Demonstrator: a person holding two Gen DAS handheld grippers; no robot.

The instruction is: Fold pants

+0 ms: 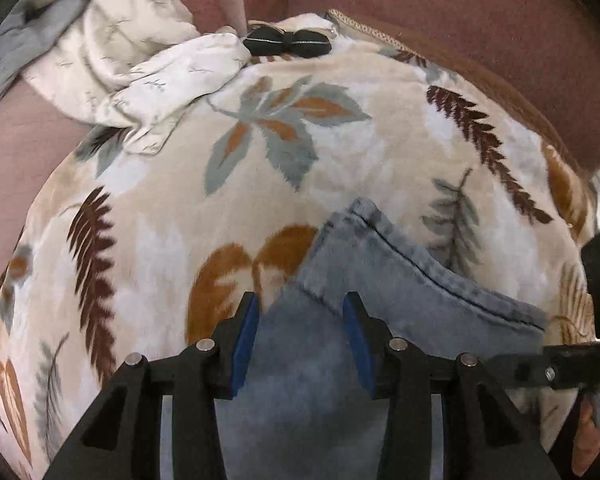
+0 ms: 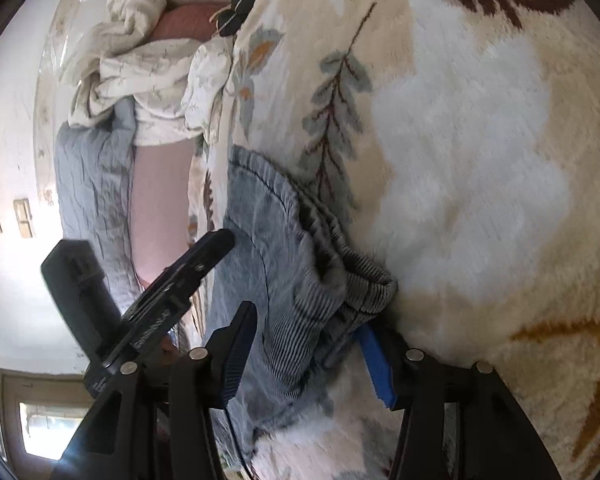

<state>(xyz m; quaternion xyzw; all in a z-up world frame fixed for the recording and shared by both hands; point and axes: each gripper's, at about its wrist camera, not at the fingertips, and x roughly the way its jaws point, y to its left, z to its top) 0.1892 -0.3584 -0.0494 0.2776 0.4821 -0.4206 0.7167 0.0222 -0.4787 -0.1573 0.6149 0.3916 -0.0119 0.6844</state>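
Left wrist view: I look down my left hand-held gripper (image 1: 300, 316) onto the light blue jeans (image 1: 380, 280), which lie on a leaf-print fleece blanket (image 1: 340, 140) over the bed.
Left grip: denim fills the gap between the blue pads (image 1: 246, 344), but blur keeps me from telling whether they pinch it or only straddle it.
Right grip: my right hand-held gripper (image 2: 306, 332) stands apart around the ribbed elastic waistband (image 2: 340, 292); the pads do not visibly press on it, so I judge that end is let go to rest on the blanket.
Jeans axis: from the left gripper the cloth runs forward and to the right, ending in a stitched seam edge (image 1: 420, 256); its long axis follows that slant.
Waistband end: it lies bunched just ahead of the right gripper, its opening toward the blanket on the gripper's right.
Beyond: a crumpled white sheet (image 1: 132, 60) lies well ahead of the left gripper, to its left.
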